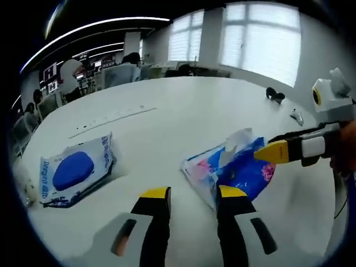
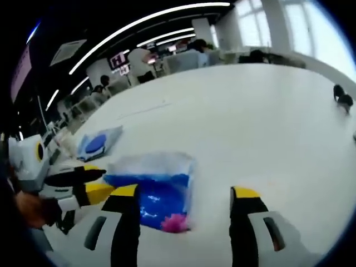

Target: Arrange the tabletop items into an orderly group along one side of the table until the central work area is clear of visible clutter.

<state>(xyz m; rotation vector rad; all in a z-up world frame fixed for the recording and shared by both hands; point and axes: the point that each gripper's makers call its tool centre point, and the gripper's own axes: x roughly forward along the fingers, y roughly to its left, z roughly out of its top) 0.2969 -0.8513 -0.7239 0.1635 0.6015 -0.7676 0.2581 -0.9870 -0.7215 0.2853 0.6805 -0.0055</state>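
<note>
White desk (image 1: pixel 183 111) spans both views, mostly bare across the middle. Left gripper (image 1: pixel 192 193) hangs low over the near edge, jaws spread wide, nothing between them; its right jaw tip sits just at the blue-pink plastic bag (image 1: pixel 233 167). Right gripper (image 2: pixel 183 193) also gapes, empty, with that same bag (image 2: pixel 153 189) by its left jaw. In the left gripper view the right gripper enters from the right, its yellow tip over the bag's top edge; contact unclear. White-and-blue packet (image 1: pixel 75 172) lies flat, well left of the bag. Small dark object (image 1: pixel 275 95) and small pale item (image 1: pixel 297 117) sit far across the desk.
</note>
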